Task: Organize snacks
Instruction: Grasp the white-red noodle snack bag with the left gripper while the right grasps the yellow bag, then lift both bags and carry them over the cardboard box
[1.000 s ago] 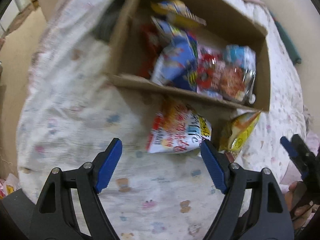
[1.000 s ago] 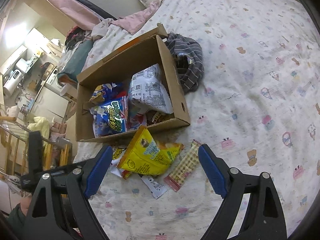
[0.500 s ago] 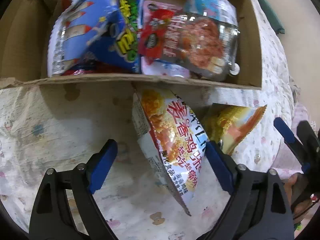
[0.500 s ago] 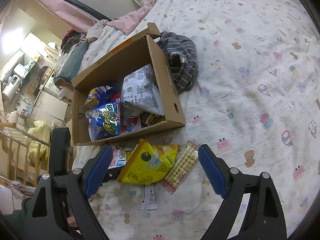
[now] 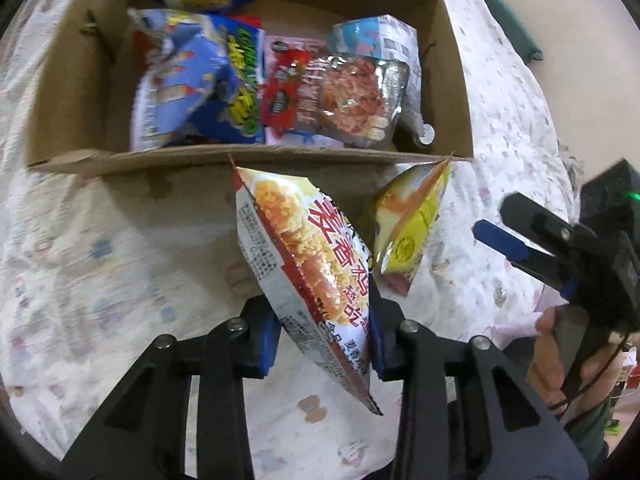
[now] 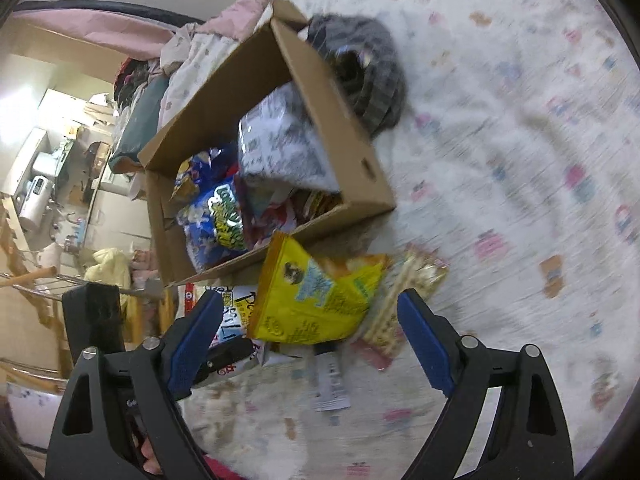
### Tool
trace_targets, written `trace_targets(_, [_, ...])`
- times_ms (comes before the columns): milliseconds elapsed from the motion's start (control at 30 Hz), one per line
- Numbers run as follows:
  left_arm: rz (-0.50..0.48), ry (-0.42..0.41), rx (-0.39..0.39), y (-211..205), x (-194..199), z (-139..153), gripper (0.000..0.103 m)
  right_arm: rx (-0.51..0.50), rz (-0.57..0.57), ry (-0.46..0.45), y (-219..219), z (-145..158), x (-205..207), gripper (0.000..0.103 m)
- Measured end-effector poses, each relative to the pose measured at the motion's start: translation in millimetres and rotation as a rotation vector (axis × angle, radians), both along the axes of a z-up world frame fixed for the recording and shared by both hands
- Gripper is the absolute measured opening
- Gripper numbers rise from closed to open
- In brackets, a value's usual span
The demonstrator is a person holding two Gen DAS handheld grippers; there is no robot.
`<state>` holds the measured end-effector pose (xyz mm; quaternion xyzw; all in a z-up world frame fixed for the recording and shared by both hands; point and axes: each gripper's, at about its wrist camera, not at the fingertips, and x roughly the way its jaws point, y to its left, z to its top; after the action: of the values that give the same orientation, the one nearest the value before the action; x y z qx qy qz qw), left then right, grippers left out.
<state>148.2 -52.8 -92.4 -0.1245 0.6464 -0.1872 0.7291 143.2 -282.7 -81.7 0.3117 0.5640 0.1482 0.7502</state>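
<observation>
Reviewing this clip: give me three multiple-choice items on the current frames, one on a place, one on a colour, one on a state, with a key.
1. Where is the yellow bag?
A. in the box
B. on the bed before the box
C. under the grey cloth

2. The gripper pads are
A. red
B. green
C. blue

3. The left gripper is
A. shut on the chicken snack bag
B. open and bare
C. inside the box

Key: B, it lies outside the front wall; C, blue pads show in both views; A, both pads press that bag.
</observation>
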Motion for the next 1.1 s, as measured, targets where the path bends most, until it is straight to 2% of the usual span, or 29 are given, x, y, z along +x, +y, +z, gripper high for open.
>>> trace_targets(100, [0.009,-0.019,0.018,14.5,-8.9,6.1,0.032,-0.009,-0.005,0.020,11.4,-3.3,4.6,0.092])
trace_targets(200, [0.030,-0.061,0.063,35.8,-15.5,19.3,0.032,-0.069,0.015,0.016,25.9,-4.0,10.0,0.094])
trace_targets(300, [0.039,-0.094,0.101,55.0,-22.9,33.9,0.032,-0.173,0.106,-0.015,49.7,-4.5,13.8,0.095])
trace_targets(433, [0.058,-0.131,0.107,73.0,-33.0,51.1,0.032,-0.298,0.232,-0.058,77.5,-6.6,12.0,0.096])
trace_targets(700, [0.062,-0.156,0.129,71.3,-39.7,51.7,0.032,-0.477,0.368,-0.100,111.0,-22.4,13.5,0.096])
trace_targets(733, [0.059,-0.158,0.134,70.3,-40.4,51.3,0.032,-0.489,0.376,-0.108,113.5,-23.1,13.8,0.093])
trace_targets(767, [0.057,-0.159,0.136,68.2,-40.3,50.6,0.032,-0.490,0.381,-0.117,114.7,-23.0,13.6,0.086])
trace_targets(833, [0.057,-0.159,0.136,65.9,-39.5,49.5,0.032,-0.490,0.389,-0.124,115.6,-23.1,12.7,0.084])
trace_targets(933, [0.057,-0.165,0.156,63.8,-38.4,47.5,0.032,-0.473,0.391,-0.132,114.8,-21.1,10.2,0.082])
trace_targets(1100, [0.088,-0.162,0.174,66.7,-34.2,44.4,0.032,-0.385,0.389,-0.145,105.9,-8.5,0.8,0.081])
